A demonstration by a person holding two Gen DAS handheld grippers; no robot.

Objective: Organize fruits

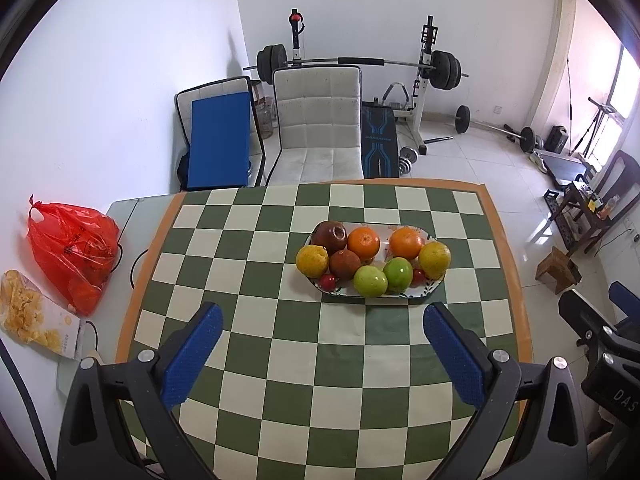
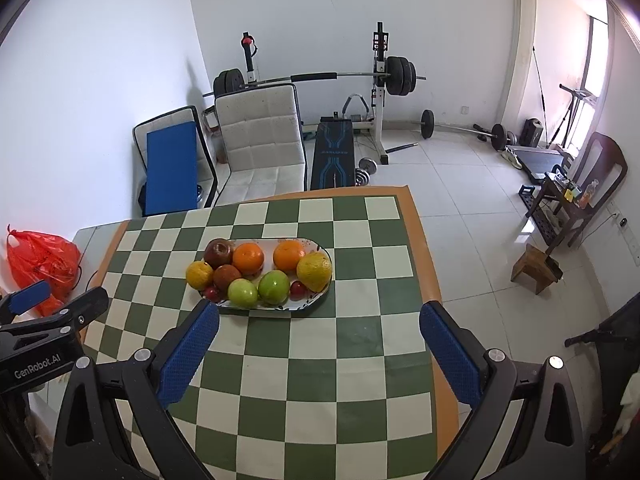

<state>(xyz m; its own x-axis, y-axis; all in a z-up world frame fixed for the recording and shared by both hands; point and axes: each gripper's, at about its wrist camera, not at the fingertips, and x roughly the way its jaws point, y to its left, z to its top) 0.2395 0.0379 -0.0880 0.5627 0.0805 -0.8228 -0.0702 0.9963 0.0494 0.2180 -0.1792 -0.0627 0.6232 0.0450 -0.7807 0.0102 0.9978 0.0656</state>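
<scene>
An oval white plate [image 1: 434, 285] [image 2: 320, 249] sits on the green-and-cream checkered tablecloth [image 1: 280, 320] [image 2: 352, 340]. It holds several fruits: two oranges [image 1: 363, 243] [image 2: 248, 258], two green apples [image 1: 370, 281] [image 2: 274, 287], a dark red apple [image 1: 329, 235] [image 2: 218, 252], yellowish citrus [image 1: 434, 259] [image 2: 314, 271] and small red fruits [image 1: 328, 281]. My left gripper [image 1: 322, 314] hovers open in front of the plate, nothing between its blue pads. My right gripper [image 2: 319, 314] is open too, its left fingertip close to the plate's near rim. The left gripper's body [image 2: 48, 320] shows at the right wrist view's left edge.
A red plastic bag [image 1: 72, 252] [image 2: 42, 264] and a bag of yellow snacks [image 1: 28, 312] lie left of the cloth. A white padded chair [image 1: 320, 128] [image 2: 260, 140] stands behind the table. Gym weights and a bench [image 2: 334, 152] fill the back. Tiled floor lies right.
</scene>
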